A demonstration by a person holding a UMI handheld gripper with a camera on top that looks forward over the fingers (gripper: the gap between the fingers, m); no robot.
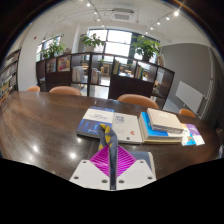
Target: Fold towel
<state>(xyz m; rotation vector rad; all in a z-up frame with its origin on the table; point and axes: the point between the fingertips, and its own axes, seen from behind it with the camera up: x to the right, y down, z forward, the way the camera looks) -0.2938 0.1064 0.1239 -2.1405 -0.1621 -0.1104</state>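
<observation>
My gripper is low over a dark wooden table. Its two fingers are closed, with the magenta pads meeting in a narrow V. A thin grey-blue strip of cloth with a yellow spot, seemingly an edge of the towel, is pinched between the pads and stands up just ahead of the fingertips. The rest of the towel is hidden below the fingers.
Beyond the fingers, a blue book, a white sheet and a stack of books lie on the table. Orange chairs stand along the far side, with a dark partition and windows behind them.
</observation>
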